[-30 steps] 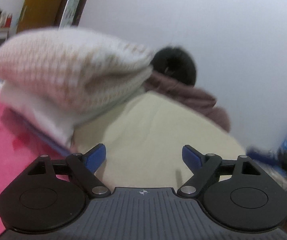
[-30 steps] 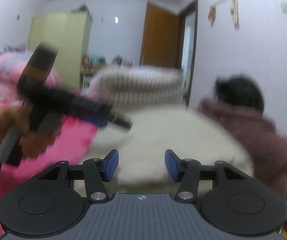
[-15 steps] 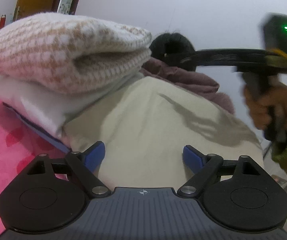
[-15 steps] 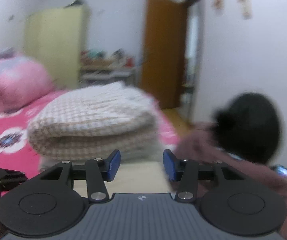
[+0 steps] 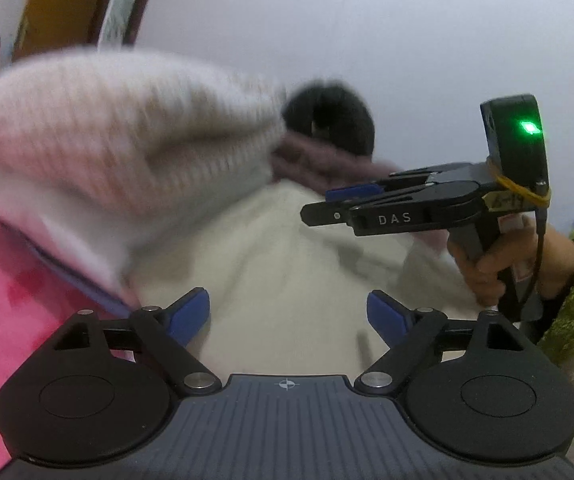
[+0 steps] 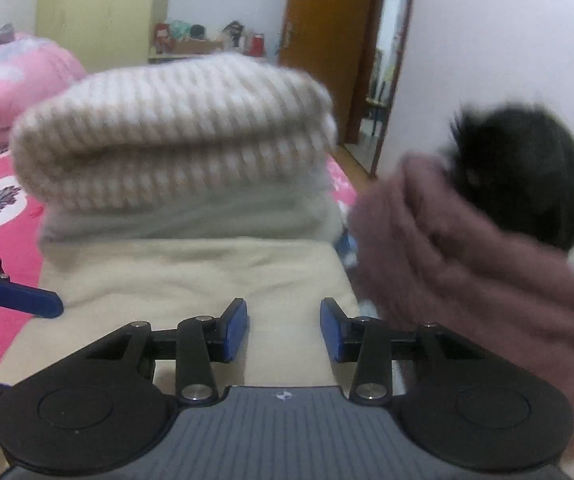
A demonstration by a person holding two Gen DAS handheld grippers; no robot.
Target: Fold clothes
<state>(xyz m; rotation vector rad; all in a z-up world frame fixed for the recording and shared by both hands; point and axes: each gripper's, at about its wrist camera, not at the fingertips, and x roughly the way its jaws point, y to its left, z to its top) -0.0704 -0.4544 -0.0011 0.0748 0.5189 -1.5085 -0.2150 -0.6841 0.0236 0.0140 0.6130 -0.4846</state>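
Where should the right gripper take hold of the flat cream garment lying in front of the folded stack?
Probably the near right edge of the cream garment, approached low from the front: it lies flat and bare there, while its far end disappears under the folded knit stack. The right gripper, jaws closing with nothing between them, already faces that edge.

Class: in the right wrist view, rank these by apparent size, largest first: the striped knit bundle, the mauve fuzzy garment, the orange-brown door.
1. striped knit bundle
2. mauve fuzzy garment, nearly as large and nearer the camera, so unsure
3. orange-brown door
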